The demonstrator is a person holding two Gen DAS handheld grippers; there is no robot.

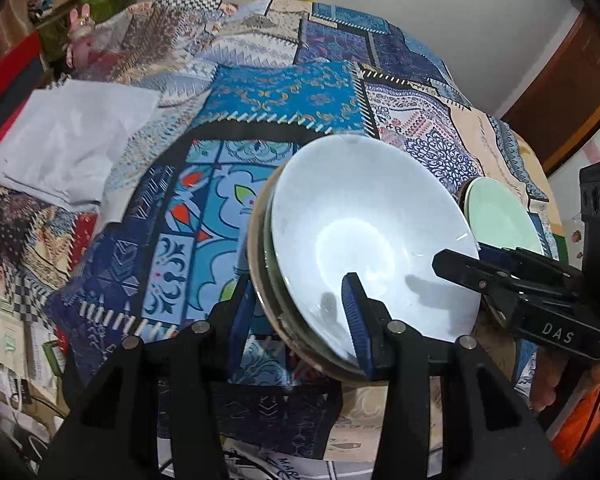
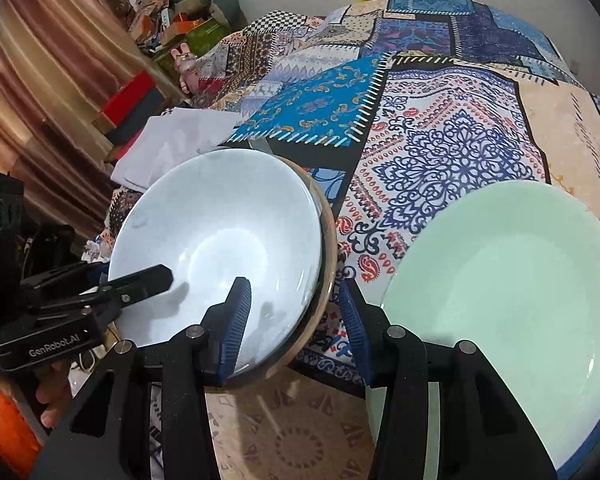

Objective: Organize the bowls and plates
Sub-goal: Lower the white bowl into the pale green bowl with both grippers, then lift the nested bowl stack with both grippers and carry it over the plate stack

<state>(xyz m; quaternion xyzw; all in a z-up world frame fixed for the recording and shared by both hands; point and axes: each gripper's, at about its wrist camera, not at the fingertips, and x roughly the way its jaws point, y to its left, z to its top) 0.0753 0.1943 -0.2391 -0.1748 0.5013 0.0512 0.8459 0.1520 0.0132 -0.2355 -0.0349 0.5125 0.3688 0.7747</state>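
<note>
A patchwork-print cloth covers the worktop, with folded white paper at its left and striped curtains beyond. A pale blue bowl tops a nested stack beside a mint-green plate. Both the left hand-held gripper and right hand-held gripper are spread, straddling the stack's rim; the lower bowls are mostly hidden.

The green plate runs off the right edge of the right wrist view, and in the left wrist view the white bowl hides most of it. The bowls stacked under that white bowl show only as rims at its left. At the upper left, the shelf clutter is blurred.
</note>
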